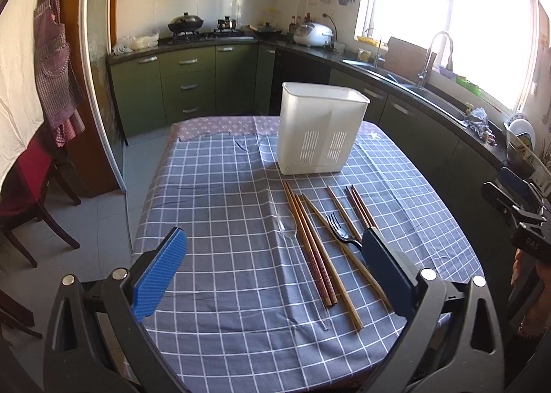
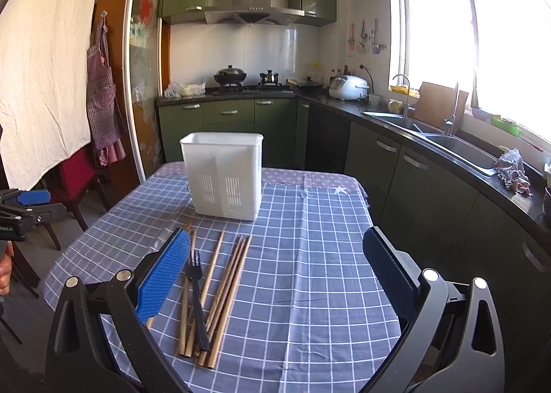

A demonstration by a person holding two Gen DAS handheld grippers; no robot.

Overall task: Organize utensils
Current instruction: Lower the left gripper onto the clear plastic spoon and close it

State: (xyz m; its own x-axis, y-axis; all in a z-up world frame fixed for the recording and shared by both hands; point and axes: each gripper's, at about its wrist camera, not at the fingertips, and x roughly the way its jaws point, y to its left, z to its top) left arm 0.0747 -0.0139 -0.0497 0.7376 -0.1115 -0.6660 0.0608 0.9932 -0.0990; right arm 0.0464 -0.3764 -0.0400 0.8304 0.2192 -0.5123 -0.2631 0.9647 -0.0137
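We find both claws spread wide and holding nothing: the left claw [image 1: 273, 267] hovers over the near edge of the surface [image 1: 213, 207], the right claw [image 2: 275, 272] likewise.

A clear spoon [image 1: 292, 241] lies leftmost and is hard to see; we judge it easily missed or knocked. Beside it the chopsticks [image 1: 311, 248] lie loosely bunched, with a black fork [image 1: 339, 231] resting across some. Gripping one piece risks dragging its neighbours toward the edge.

The holder [image 1: 318, 129] stands upright toward the far edge; being light plastic, it may tip if struck on insertion.
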